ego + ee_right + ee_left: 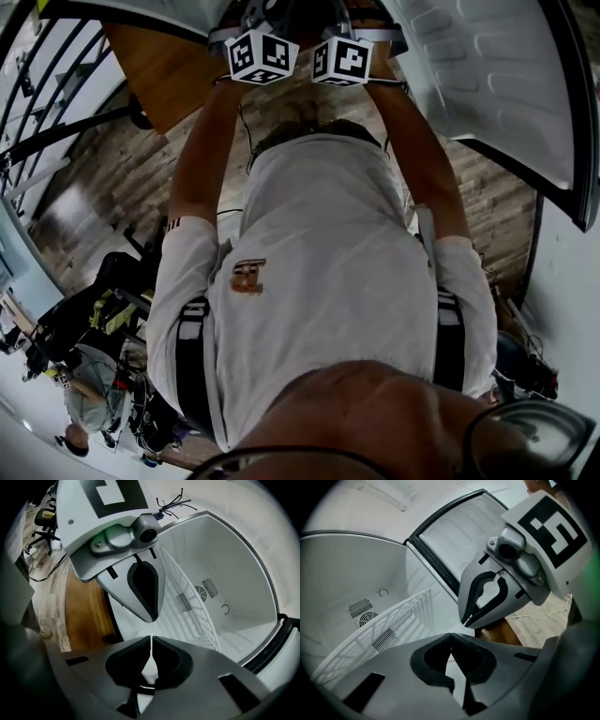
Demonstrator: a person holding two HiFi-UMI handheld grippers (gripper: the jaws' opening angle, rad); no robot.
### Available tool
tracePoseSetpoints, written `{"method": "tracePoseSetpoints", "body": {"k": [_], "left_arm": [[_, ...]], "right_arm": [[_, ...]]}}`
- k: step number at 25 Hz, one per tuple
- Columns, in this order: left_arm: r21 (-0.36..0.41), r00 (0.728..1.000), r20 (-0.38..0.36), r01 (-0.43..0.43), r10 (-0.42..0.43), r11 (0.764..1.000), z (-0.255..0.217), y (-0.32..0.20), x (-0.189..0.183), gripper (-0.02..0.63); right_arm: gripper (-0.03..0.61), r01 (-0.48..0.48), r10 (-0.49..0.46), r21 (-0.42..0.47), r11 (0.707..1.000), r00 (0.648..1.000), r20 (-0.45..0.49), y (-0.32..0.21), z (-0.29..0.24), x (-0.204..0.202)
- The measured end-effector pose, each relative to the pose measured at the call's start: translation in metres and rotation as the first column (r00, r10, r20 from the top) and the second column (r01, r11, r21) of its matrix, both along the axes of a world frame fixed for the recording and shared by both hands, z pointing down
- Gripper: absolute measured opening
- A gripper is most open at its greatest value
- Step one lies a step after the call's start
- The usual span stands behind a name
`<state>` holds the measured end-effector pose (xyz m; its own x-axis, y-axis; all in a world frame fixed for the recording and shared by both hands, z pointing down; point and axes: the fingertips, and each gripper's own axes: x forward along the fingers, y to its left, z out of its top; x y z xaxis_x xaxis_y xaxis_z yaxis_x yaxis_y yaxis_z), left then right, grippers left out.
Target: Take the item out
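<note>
No item to take out shows in any view. A small white fridge stands open, with only a white wire shelf and vents seen inside. My left gripper is shut with nothing in it and points into the cavity. My right gripper is also shut and holds nothing. Each shows in the other's view, close alongside: the right gripper and the left gripper, both at the fridge mouth. In the head view only their marker cubes show, side by side at the top.
The fridge door hangs open on the right, and its dark seal frame edges the opening. A brown wooden board lies beside the fridge. An office chair and cables stand on the wood-look floor behind.
</note>
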<state>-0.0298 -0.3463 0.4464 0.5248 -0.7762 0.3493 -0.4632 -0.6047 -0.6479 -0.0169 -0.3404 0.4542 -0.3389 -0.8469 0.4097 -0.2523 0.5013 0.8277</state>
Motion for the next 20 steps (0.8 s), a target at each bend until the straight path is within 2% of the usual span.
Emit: {"method": "tracePoseSetpoints", "body": {"k": [6, 13, 20], "left_arm": [[0.037, 0.99, 0.122, -0.081, 0.076, 0.996, 0.017, -0.011, 0.002, 0.018], [0.063, 0.949, 0.282, -0.162, 0.138, 0.985, 0.04, -0.025, 0.007, 0.018], [0.03, 0.918, 0.365, -0.176, 0.153, 0.984, 0.059, -0.037, -0.002, 0.02]], "right_arm": [[0.035, -0.042, 0.041, -0.008, 0.999, 0.997, -0.07, -0.01, 0.017, 0.0], [0.037, -0.074, 0.073, -0.003, 0.997, 0.983, -0.17, -0.023, 0.032, -0.001], [0.037, -0.105, 0.092, -0.046, 0.993, 0.97, -0.226, -0.031, 0.046, -0.011]]}}
